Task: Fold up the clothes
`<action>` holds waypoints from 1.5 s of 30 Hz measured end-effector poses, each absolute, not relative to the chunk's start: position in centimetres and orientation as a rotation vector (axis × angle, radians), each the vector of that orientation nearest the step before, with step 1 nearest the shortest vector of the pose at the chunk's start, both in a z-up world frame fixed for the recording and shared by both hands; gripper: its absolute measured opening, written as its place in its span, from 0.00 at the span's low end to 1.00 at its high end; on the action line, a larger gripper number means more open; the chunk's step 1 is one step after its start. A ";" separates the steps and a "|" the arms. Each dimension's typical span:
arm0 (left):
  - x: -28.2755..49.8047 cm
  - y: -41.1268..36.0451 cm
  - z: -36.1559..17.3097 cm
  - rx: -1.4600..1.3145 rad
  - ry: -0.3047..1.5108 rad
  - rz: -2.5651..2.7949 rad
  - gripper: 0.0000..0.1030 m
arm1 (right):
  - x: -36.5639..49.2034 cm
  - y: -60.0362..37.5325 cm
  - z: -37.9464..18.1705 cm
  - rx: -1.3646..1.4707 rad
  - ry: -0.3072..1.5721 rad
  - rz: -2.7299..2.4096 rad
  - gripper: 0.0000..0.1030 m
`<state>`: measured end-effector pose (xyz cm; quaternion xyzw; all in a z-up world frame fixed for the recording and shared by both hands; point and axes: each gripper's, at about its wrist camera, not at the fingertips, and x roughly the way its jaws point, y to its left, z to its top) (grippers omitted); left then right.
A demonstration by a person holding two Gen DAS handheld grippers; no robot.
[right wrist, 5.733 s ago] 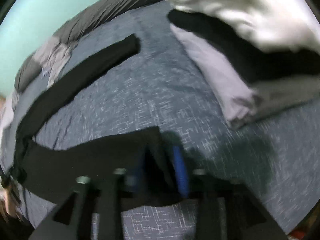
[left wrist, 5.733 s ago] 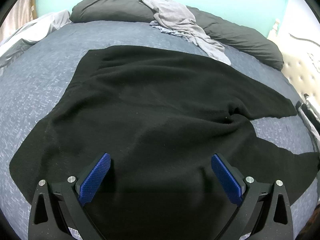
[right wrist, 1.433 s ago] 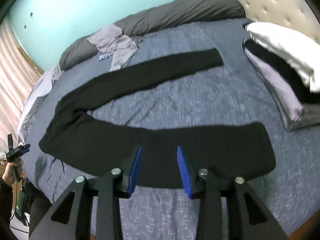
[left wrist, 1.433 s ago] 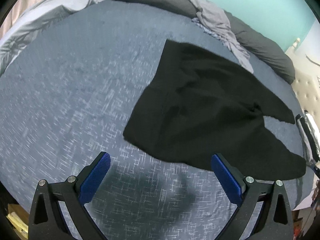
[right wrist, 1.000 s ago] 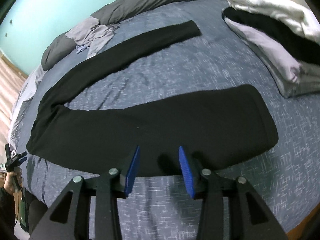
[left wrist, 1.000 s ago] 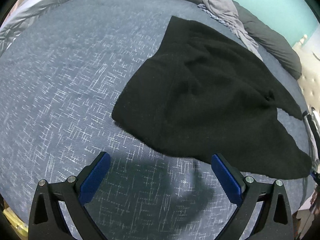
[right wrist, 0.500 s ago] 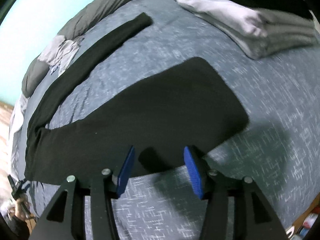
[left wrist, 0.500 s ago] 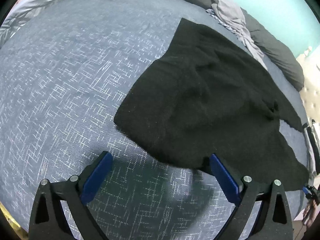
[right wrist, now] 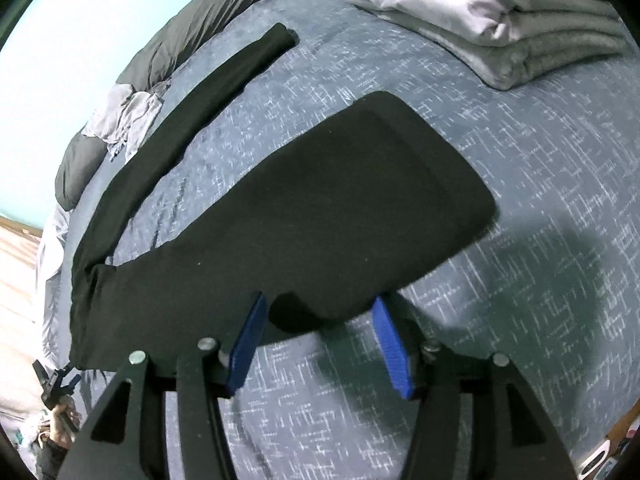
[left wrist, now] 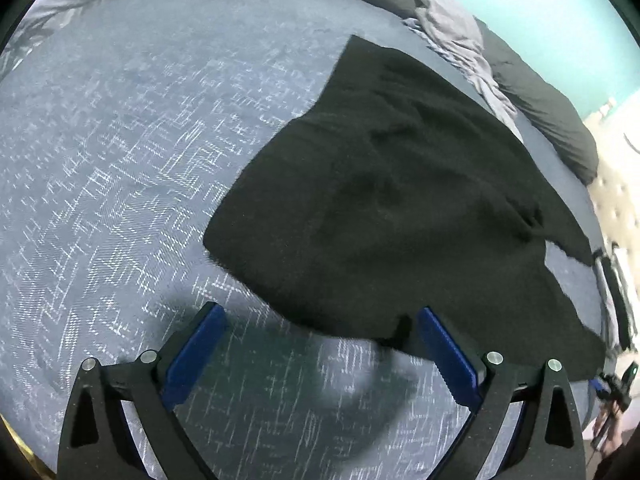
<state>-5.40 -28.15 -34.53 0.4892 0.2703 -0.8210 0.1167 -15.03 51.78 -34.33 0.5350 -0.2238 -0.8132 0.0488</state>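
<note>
Garment: black trousers [left wrist: 392, 200] lie spread flat on the blue patterned bed [left wrist: 120, 152], waist end toward the left gripper, both legs running toward the folded pile.
Left gripper [left wrist: 320, 344]: fingers stand wide, easing slightly inward, holding nothing; the right-hand blue pad [left wrist: 444, 352] sits at the trousers' near hem.
Right gripper [right wrist: 320, 332]: fingers about half open, just widened, straddling the near leg's edge [right wrist: 320, 312] without pressing it.
Beyond the trousers: folded grey clothes [right wrist: 500, 36]; crumpled grey garment [right wrist: 124, 120] against the dark duvet [right wrist: 192, 28].
</note>
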 end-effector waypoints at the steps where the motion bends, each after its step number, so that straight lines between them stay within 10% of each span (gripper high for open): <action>1: -5.5 -28.4 -34.7 1.426 0.802 -2.393 0.88 | -15.2 51.7 -34.3 1.627 -0.686 -2.480 0.54; 8: -5.9 -29.2 -35.0 1.414 0.810 -2.369 0.81 | -15.8 51.1 -34.2 1.620 -0.638 -2.498 0.39; 18: -6.5 -29.9 -34.2 1.414 0.769 -2.377 0.29 | -15.7 50.2 -32.6 1.529 -0.528 -2.558 0.08; 45: -11.6 -30.1 -24.2 1.252 0.687 -2.499 0.16 | -20.2 49.6 -25.3 1.313 -0.516 -2.578 0.06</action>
